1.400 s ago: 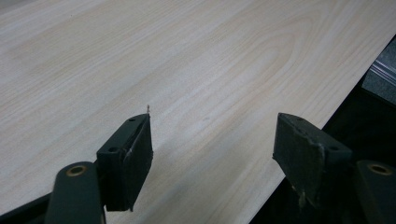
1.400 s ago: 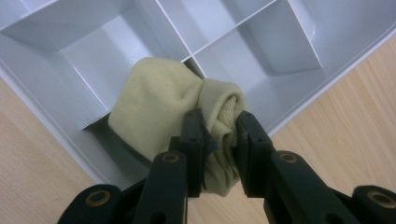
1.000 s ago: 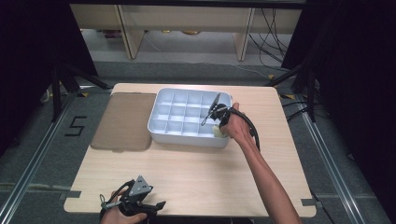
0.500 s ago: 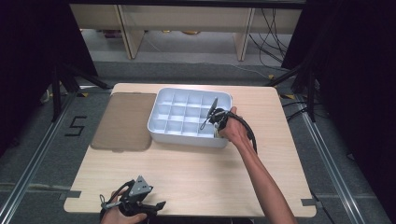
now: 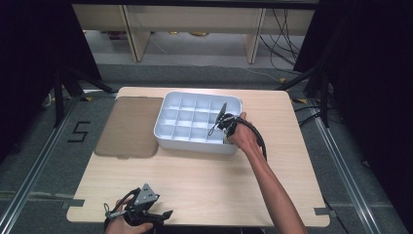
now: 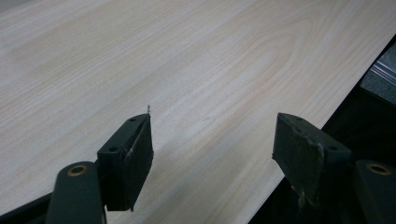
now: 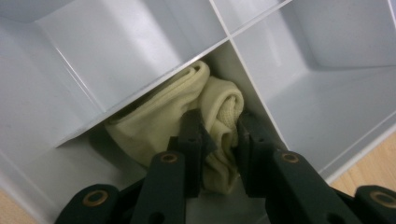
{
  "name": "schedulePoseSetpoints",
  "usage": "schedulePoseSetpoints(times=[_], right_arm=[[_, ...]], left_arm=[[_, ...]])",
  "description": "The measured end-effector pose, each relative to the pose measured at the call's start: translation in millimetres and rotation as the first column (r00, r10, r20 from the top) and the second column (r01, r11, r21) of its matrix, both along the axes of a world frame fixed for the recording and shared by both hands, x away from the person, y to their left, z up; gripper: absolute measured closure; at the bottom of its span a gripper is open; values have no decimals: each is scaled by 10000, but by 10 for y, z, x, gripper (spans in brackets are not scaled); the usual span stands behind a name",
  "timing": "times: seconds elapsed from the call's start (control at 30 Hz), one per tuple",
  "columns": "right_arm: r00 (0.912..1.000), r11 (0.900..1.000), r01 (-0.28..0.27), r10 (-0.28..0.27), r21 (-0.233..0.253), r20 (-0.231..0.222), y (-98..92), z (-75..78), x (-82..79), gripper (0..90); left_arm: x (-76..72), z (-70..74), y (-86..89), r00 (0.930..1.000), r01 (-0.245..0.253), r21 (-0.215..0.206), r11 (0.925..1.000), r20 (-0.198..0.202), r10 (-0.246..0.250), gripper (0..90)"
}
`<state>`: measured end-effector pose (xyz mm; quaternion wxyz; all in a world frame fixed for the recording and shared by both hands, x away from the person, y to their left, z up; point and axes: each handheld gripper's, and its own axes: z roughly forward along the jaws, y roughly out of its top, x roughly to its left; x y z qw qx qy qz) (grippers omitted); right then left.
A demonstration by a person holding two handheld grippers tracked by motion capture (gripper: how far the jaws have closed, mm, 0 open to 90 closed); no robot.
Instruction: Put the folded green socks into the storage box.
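A white divided tray (image 5: 171, 139) stands on the wooden table, toward its far side. My right gripper (image 5: 225, 134) reaches into the tray's near right compartment. In the right gripper view a rolled cream sock (image 7: 154, 128) lies in that compartment (image 7: 60, 154), and my right gripper (image 7: 219, 133) is shut on a fold of it. My left gripper (image 5: 163, 215) rests at the table's near left edge. In the left gripper view its jaws stand wide apart over bare wood, so my left gripper (image 6: 212, 140) is open and empty.
A flat brown lid (image 5: 129, 126) lies left of the tray. The other tray compartments (image 7: 327, 70) hold nothing. Shelving (image 5: 195, 24) and cables (image 5: 287, 29) stand beyond the table's far edge. Bare wood (image 5: 195, 180) spans the table's near half.
My right hand has dropped a little lower into the tray's near right compartment. The left gripper has stayed where it was.
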<state>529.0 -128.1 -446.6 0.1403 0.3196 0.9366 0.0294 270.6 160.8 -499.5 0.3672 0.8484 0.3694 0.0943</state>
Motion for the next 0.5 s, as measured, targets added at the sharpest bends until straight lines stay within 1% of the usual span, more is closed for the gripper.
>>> schedulePoseSetpoints(times=[0.03, 0.07, 0.1, 0.13, 0.17, 0.2, 0.23, 0.27, 0.33, 0.4, 0.47, 0.5], right_arm=[[9998, 9998, 205, -204, 39, -55, -1, 14, -3, 726], [9997, 9996, 243, -242, 146, -54, -8, 32, 1, 720], [9997, 9992, 261, -260, 300, -27, -17, 53, 3, 716], [9997, 9989, 264, -264, 397, -16, -27, 82, -1, 710], [9994, 9982, 347, -345, 485, -38, -35, 108, -9, 697], [9993, 9977, 380, -381, 562, 3, -49, 138, -7, 678], [9992, 9970, 391, -395, 674, 53, -65, 170, -2, 655], [9979, 9950, 600, -617, 803, 181, -72, 206, -7, 638], [9969, 9903, 698, -735, 1198, 263, -86, 284, -20, 604], [9974, 9885, 610, -657, 1383, 298, -88, 361, -35, 610], [9969, 9877, 534, -614, 1470, 500, -99, 455, -37, 671], [9971, 9873, 478, -563, 1515, 521, -103, 476, -36, 702]], left_arm=[[0, 0, 0, 10000, 0, 0, 10000, 0, 0, 279], [3, -3, -2, 10000, -33, -7, 10000, 9, 33, 279], [3, 1, 4, 10000, 47, 47, 10000, -25, -46, 280], [6, -5, 1, 10000, -39, 73, 10000, 14, 39, 280], [8, -3, 2, 10000, -2, 137, 9999, 40, 1, 281], [14, -4, 4, 9999, 86, 190, 9998, 81, -88, 281], [8, -5, 0, 10000, 33, 181, 9998, 33, -33, 281], [6, -5, 0, 10000, 39, 181, 9998, 45, -40, 281], [5, -3, -2, 10000, 49, 154, 9999, 49, -49, 281], [8, -3, -1, 10000, 11, 144, 9999, 59, -12, 281], [7, -3, -1, 10000, 3, 159, 9999, 36, -3, 281], [9, -6, -2, 10000, 50, 141, 9999, 82, -51, 281]])
